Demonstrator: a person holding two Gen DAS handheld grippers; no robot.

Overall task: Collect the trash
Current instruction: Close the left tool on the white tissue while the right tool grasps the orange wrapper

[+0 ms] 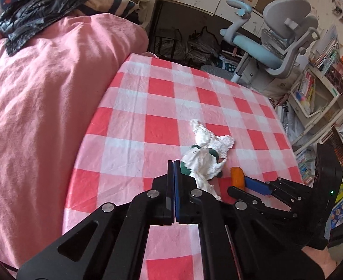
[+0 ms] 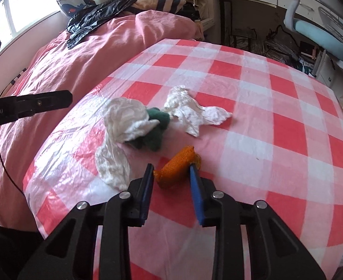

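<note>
Checked tablecloth (image 2: 276, 126) beside pink bedding (image 1: 43, 105)

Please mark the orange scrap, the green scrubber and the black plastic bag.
orange scrap (image 2: 176, 169), right wrist view, middle of its body.
green scrubber (image 2: 158, 122), right wrist view, its exposed upper part.
black plastic bag (image 1: 31, 16), left wrist view, centre of the crumpled sheet.

tissues (image 2: 194, 114) on table (image 2: 288, 140), scourer (image 2: 157, 128) between, sponge (image 2: 176, 170) nearer
</note>
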